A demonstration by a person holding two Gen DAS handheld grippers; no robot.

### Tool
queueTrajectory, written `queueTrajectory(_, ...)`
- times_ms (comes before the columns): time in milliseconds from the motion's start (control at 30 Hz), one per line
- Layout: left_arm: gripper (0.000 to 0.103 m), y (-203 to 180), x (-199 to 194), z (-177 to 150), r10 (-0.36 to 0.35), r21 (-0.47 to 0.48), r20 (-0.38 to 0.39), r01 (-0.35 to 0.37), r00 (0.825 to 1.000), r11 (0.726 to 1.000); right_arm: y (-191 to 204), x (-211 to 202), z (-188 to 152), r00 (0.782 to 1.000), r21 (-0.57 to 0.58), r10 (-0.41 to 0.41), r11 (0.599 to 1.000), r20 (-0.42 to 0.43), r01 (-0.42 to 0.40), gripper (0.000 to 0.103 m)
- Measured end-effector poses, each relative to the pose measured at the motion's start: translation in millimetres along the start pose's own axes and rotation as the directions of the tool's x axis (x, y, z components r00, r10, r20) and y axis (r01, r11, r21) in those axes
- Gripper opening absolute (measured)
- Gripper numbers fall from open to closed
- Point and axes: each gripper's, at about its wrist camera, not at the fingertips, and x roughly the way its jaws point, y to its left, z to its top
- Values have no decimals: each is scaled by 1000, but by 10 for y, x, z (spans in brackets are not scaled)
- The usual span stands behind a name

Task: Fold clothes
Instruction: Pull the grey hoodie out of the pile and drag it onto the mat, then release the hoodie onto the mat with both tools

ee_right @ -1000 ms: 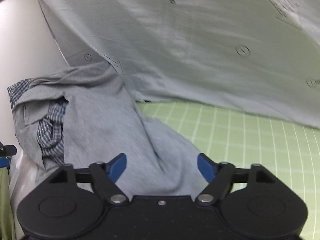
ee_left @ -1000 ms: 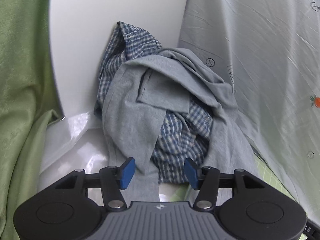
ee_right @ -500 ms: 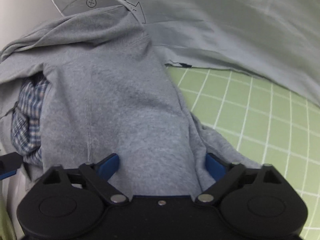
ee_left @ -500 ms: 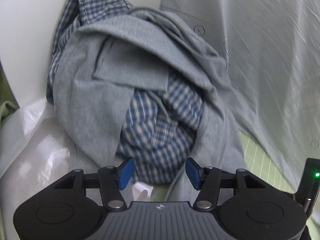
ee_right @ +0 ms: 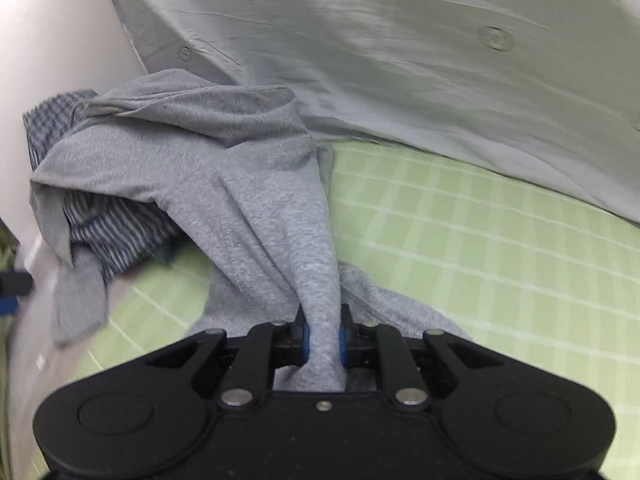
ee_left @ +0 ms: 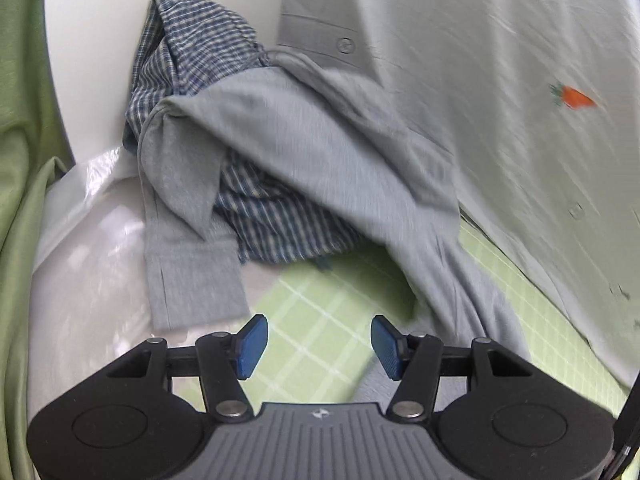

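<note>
Your grey knit top [ee_right: 248,184] lies heaped at the left edge of the green gridded mat [ee_right: 460,240], one end pulled into a taut rope that runs straight into your right gripper [ee_right: 322,340]. Its jaws have just been closing, and the blue pads now pinch that bunched fabric between them. The cloth is a mottled heather grey, with a stitched seam showing along one fold and a flat strip with a slit hem [ee_left: 192,280] hanging loose toward the left.

A blue-and-white checked shirt [ee_left: 192,52] is tangled under and behind the grey top, which drapes over it; part of it pokes out beneath the raised fold, so the two garments touch.

Your left gripper [ee_left: 316,342] hangs above bare mat with its blue pads apart and nothing between them, just beside the hanging strip.

A pale grey sheet [ee_right: 420,60] with button-like marks and an orange carrot print [ee_left: 572,96] rises behind. Clear plastic [ee_left: 92,208] and green cloth [ee_left: 20,160] lie left. There is no writing you can read.
</note>
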Motion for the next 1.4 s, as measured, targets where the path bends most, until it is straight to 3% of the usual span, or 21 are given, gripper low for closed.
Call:
queueTrajectory(167, 58, -296, -318, -432, -17, 38, -26, 18, 1000, 999, -691, -631, -757, 992, 59, -122, 990, -40, 124, 13)
queueTrajectory(300, 58, -554, -430, -800, -23, 62, -63, 27, 998, 998, -1400, -1209, -1323, 965, 168, -247, 951, -85, 258, 13)
queueTrajectory(400, 58, -717, -498, -1062, -30, 71, -100, 38, 995, 997, -1882, -1576, -1668, 928, 261, -351, 891, -123, 371, 15)
queueTrajectory(467, 59, -812, -544, -1201, -34, 81, -113, 43, 993, 996, -2120, -1714, -1822, 890, 267, -429, 849, -155, 456, 18)
queueTrajectory(533, 70, -859, -587, -1334, -33, 97, -111, 43, 993, 994, -2199, -1823, -1889, 852, 247, -492, 816, -180, 523, 21)
queueTrajectory(567, 74, -872, -607, -1390, -30, 105, -108, 42, 994, 994, -2230, -1875, -1916, 833, 239, -520, 799, -188, 552, 27)
queueTrajectory(633, 80, -895, -646, -1501, -26, 121, -104, 39, 994, 992, -2196, -1961, -1916, 820, 245, -548, 783, -165, 572, 47)
queueTrajectory(700, 86, -880, -663, -1557, -20, 125, -107, 33, 994, 992, -2071, -2000, -1885, 829, 254, -547, 791, -113, 557, 89)
queueTrajectory(800, 93, -824, -658, -1577, -9, 135, -109, 24, 994, 991, -1803, -1931, -1790, 855, 213, -518, 832, -33, 513, 103)
queueTrajectory(867, 93, -773, -627, -1555, 0, 153, -118, 18, 993, 988, -1562, -1731, -1680, 859, 136, -512, 850, -15, 509, 103)
queueTrajectory(933, 93, -737, -594, -1529, 2, 170, -128, 20, 992, 985, -1311, -1580, -1600, 877, 78, -481, 873, -15, 481, 103)
queueTrajectory(1167, 93, -640, -426, -1404, -17, 243, -162, 57, 987, 968, -744, -1164, -1509, 946, 46, -320, 946, -51, 322, 98)
queueTrajectory(1267, 93, -580, -352, -1303, -23, 262, -170, 68, 985, 963, -625, -926, -1466, 959, 34, -270, 961, -83, 274, 87)
queueTrajectory(1400, 93, -488, -273, -1162, -31, 273, -174, 78, 984, 959, -503, -747, -1415, 970, 20, -229, 973, -80, 231, 88)
